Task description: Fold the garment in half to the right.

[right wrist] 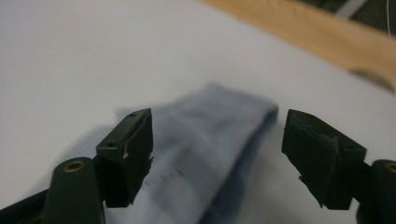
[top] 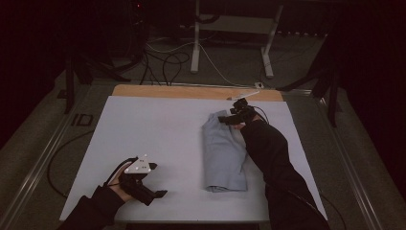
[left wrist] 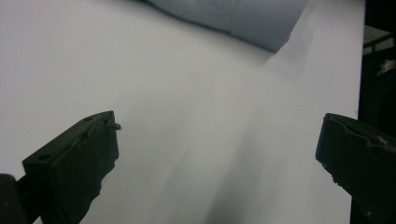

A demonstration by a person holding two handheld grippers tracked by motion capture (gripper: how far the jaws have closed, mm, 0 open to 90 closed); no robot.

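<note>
- Your right gripper point(top: 229, 118) sits at the far end of the folded pale blue-grey cloth point(top: 223, 152), jaws spread wide with the fabric's end between them.
- Your left gripper point(top: 152, 191) rests near the table's front left, jaws wide apart, gripping nothing.
- The cloth lies lengthwise, right of centre, on the white sheet-covered table point(top: 158, 134).

A white sheet point(top: 158, 143) covers most of the table point(top: 191, 92), leaving a strip of bare wood along the far edge. A small pale object point(top: 246, 95), too small to identify, lies on that wooden strip near the right end. Beyond the table, dark cables point(top: 165, 62) loop across the grey floor beside the white legs of a stand point(top: 195, 43).
</note>
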